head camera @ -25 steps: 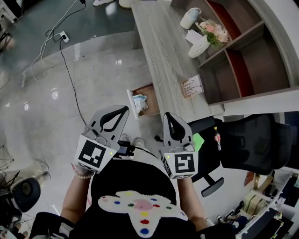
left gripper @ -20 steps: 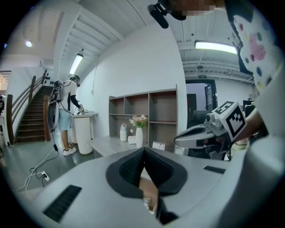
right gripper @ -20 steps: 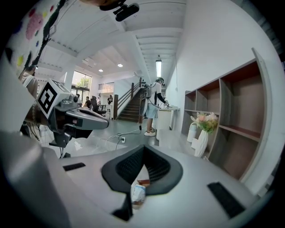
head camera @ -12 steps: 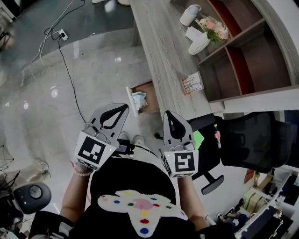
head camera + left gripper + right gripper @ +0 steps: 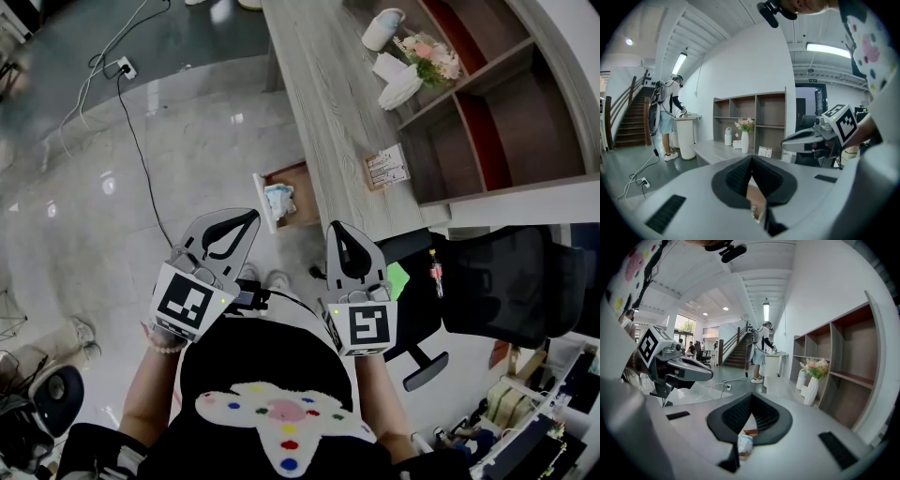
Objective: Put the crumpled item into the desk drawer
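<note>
Tongs on both sides are pressed together with nothing in them. The left tongs (image 5: 246, 223) and the right tongs (image 5: 337, 234) hover side by side in front of the person's chest, tips aimed toward twelve o'clock. Each gripper view shows its own jaws meeting at the tip around an empty loop.

The crumpled item (image 5: 278, 201) already lies inside the open drawer (image 5: 304, 186). That drawer juts out from the counter (image 5: 323, 103) toward nine o'clock. It is clear of both tongs, at roughly twelve o'clock from the gap between them. In the right gripper view the crumpled item (image 5: 745, 445) peeps through the loop, far off and not gripped.

So the placing looks done. What remains, by my reading, is shutting the drawer, if anything. To do that well, bring one closed pair onto the middle of the pale front panel (image 5: 263, 203) at the drawer's nine o'clock side. Then push squarely toward three o'clock, so the drawer slides without skewing. Check first that the item sits below the rim, or it may catch under the counter edge.
</note>
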Demonstrator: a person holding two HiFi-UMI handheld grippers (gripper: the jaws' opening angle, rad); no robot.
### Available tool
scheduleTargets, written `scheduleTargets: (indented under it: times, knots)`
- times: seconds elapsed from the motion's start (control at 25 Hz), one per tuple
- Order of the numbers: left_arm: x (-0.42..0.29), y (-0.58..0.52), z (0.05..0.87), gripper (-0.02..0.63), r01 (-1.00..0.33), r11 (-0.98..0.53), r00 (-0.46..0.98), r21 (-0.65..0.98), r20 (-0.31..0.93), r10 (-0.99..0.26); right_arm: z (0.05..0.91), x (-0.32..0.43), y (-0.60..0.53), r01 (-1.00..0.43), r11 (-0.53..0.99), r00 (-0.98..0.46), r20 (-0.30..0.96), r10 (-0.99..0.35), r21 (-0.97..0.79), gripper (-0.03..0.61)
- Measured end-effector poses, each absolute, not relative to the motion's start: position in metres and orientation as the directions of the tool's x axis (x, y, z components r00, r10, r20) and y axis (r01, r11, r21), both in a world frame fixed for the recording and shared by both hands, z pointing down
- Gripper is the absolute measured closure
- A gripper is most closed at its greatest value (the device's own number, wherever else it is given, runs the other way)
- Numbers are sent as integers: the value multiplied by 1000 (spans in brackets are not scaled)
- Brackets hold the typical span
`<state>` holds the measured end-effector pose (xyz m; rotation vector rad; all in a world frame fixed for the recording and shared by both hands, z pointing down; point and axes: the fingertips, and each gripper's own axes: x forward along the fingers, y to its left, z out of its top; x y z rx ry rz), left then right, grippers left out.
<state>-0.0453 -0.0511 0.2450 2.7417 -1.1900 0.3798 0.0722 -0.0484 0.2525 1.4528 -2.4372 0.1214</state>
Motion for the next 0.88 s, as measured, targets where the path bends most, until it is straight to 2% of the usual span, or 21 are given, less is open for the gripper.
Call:
scheduleTargets:
  times: [0.88]
  knots:
    - [-48, -51, 252, 603, -736, -676, 656, 47, 300, -693, 254, 64, -48, -865, 495, -450, 311, -837, 81, 575]
